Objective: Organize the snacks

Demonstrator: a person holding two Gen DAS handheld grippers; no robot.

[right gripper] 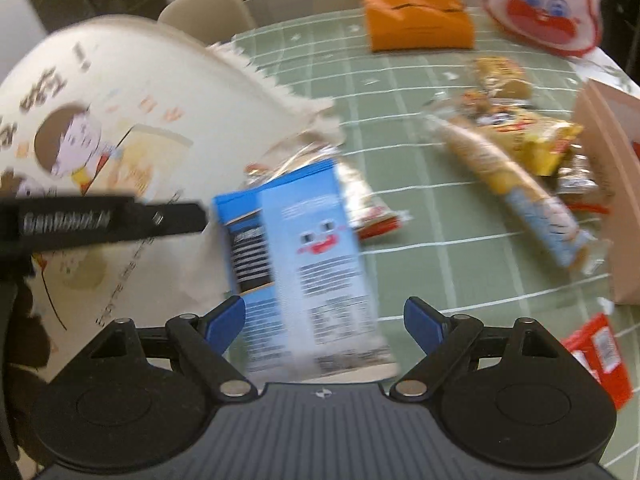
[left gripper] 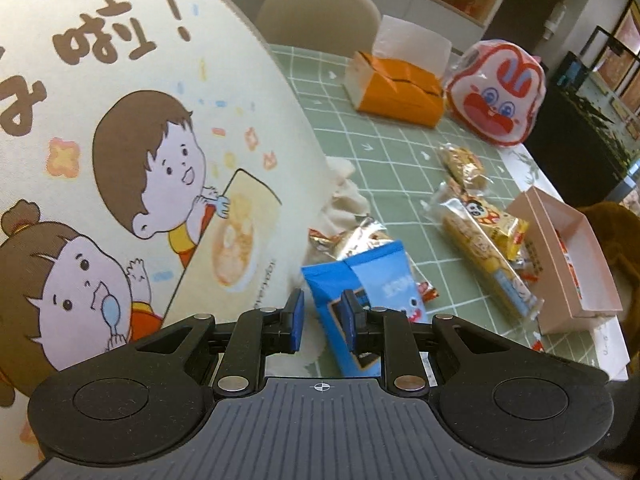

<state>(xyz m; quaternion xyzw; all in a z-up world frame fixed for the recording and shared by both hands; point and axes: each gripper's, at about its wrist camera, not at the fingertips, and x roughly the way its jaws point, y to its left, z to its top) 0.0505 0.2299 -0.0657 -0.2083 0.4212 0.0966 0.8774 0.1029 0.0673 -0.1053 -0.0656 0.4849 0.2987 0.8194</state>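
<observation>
Now: blue snack packet [left gripper: 360, 300] lower centre, beside cartoon bag [left gripper: 120, 160].
Left gripper [left gripper: 322, 316] nearly closed, packet edge between pads, grip unclear; right gripper [right gripper: 324, 320] wide open, holding nothing, blurred packet in front.

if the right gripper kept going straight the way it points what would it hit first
Most likely the blue rectangular snack packet, lying straight ahead between the open right gripper fingers. The view is blurred, so depth is uncertain.
</observation>
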